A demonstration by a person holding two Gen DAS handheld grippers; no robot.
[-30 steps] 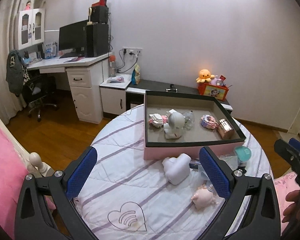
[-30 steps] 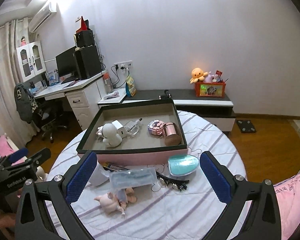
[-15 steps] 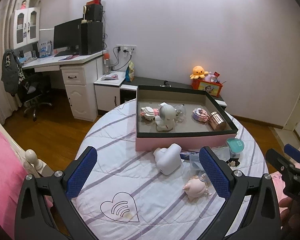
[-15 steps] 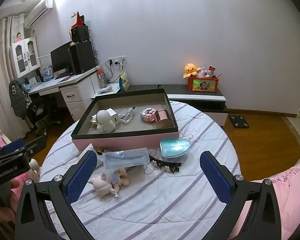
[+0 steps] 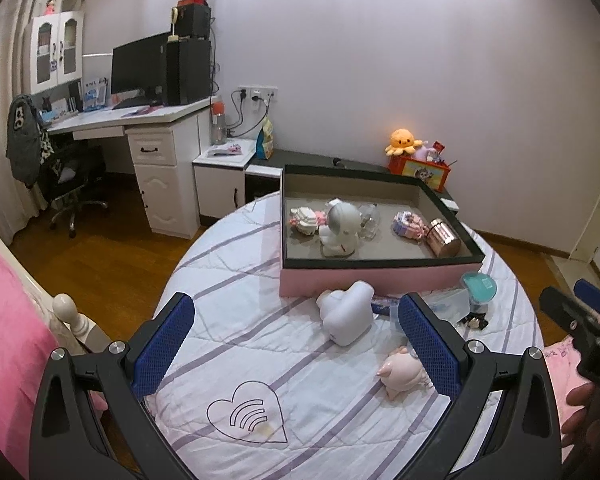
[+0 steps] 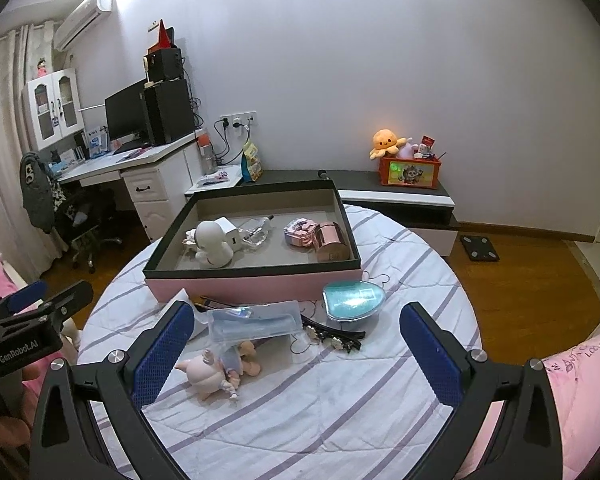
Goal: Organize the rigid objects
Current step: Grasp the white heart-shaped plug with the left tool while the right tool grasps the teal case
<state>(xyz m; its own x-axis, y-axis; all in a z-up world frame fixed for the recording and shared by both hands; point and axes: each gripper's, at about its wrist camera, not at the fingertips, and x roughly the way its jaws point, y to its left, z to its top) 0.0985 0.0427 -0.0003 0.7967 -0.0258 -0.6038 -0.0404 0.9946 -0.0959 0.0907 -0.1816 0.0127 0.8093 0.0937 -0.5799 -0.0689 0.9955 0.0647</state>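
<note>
Both the left tongs (image 5: 296, 344) and right tongs (image 6: 294, 354) hang spread wide and empty above the round striped bed (image 6: 340, 400), where a pink unicorn figurine (image 6: 210, 372), clear pouch (image 6: 256, 322) and teal case (image 6: 352, 300) lie before the pink box (image 6: 256, 284).

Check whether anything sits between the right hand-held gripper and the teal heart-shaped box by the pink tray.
Nothing visible blocks it. The open right hand-held gripper faces the teal heart-shaped box over bare quilt; only the black hair clip lies just before it.
</note>
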